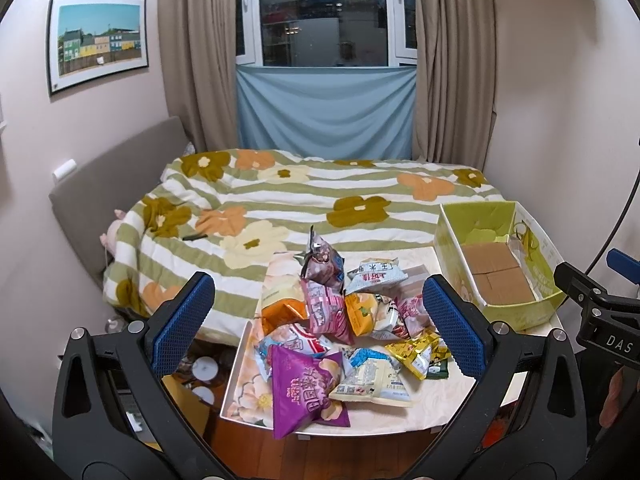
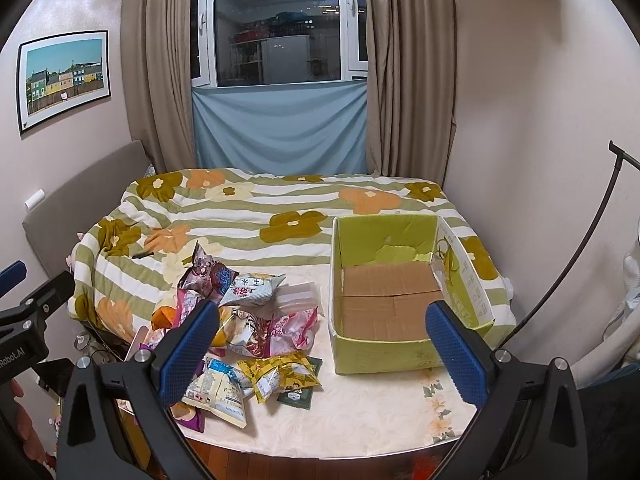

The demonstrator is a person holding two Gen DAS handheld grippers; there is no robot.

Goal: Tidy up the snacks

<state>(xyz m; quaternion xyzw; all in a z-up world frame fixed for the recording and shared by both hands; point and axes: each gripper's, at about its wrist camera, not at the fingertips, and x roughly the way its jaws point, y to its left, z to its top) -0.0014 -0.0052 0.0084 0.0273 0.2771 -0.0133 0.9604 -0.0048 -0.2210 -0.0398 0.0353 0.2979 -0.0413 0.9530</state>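
A heap of snack bags [image 1: 344, 320] lies on a small table with a floral cloth [image 1: 432, 404]; a purple bag [image 1: 308, 392] sits at its near edge and a yellow bag [image 2: 276, 372] towards the right. An empty green cardboard box [image 2: 384, 296] stands to the right of the heap. My left gripper [image 1: 318, 324] hangs open in the air in front of the heap, nothing between its blue pads. My right gripper [image 2: 322, 354] is open too, held before the box and the heap's right side. Each gripper shows at the edge of the other's view.
A bed with a striped flower quilt [image 1: 304, 196] lies straight behind the table. A window with curtains [image 1: 320, 12] is at the back, walls on both sides. A thin black stand [image 2: 576, 256] curves up at the right. Clutter sits on the floor [image 1: 204, 368] left of the table.
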